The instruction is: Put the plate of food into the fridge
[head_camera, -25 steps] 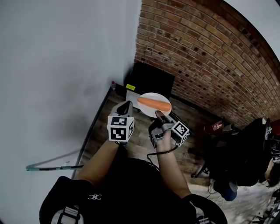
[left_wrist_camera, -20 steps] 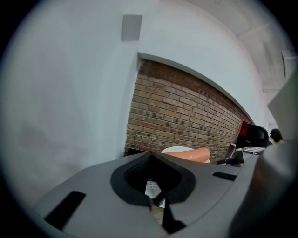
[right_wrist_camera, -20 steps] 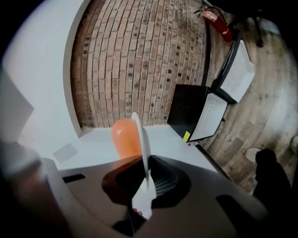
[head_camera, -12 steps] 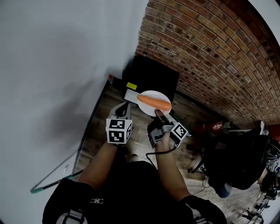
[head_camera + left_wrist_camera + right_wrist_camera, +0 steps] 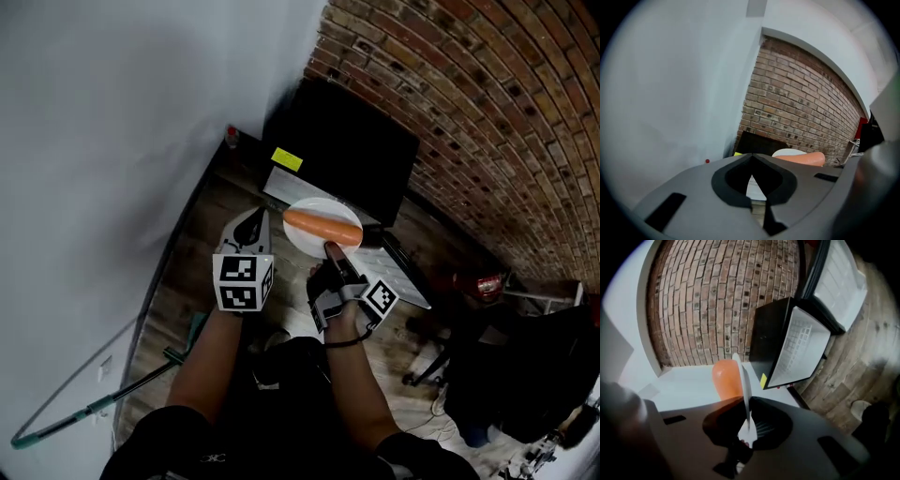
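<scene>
**Plate in hand, not yet in the fridge**

My left gripper (image 5: 255, 216) was pressed together and empty, just left of the plate (image 5: 326, 206). The plate, with its carrot (image 5: 322, 226), hung above the floor on the near side of the black mini fridge (image 5: 349, 150). My right gripper (image 5: 330, 249) pinched its near rim. The fridge door (image 5: 405, 274) already stood open to the right, so I judged only the placing inside was left. Compared with a second earlier, both grippers and the plate were lower and nearer the fridge, and the grip was unchanged.
</scene>
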`<action>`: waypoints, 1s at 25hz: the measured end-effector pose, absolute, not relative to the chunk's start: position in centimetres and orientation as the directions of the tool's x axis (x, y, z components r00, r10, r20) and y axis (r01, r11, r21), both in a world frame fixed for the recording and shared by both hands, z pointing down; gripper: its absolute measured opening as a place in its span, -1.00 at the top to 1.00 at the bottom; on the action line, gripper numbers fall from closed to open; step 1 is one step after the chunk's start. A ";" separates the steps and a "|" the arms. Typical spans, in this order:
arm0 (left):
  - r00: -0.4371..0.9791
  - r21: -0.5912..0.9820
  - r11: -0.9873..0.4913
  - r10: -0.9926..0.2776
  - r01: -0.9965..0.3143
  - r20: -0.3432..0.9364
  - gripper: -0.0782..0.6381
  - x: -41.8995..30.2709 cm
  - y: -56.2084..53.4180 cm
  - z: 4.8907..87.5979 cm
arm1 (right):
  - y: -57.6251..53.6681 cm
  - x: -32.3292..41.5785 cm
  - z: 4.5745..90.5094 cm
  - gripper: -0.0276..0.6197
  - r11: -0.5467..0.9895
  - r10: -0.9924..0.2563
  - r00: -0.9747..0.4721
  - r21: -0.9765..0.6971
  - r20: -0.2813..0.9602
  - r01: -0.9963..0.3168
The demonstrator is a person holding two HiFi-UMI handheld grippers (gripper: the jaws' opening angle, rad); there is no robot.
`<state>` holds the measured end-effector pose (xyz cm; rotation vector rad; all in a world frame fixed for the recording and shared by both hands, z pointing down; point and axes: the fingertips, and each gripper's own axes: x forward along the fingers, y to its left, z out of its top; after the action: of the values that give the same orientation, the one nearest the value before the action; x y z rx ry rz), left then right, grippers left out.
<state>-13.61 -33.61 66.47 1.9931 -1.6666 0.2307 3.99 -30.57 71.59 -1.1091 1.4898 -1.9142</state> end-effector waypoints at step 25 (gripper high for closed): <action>0.236 0.203 -0.176 -0.913 -0.963 0.333 0.79 -13.0 -34.9 85.3 | -48.5 3.6 101.6 0.79 -0.234 -0.879 -0.418 -0.971 0.231 -0.043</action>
<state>-13.01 -34.92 85.33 2.1499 -1.7290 0.1903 3.57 -48.50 101.59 -1.1435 1.3936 -1.7202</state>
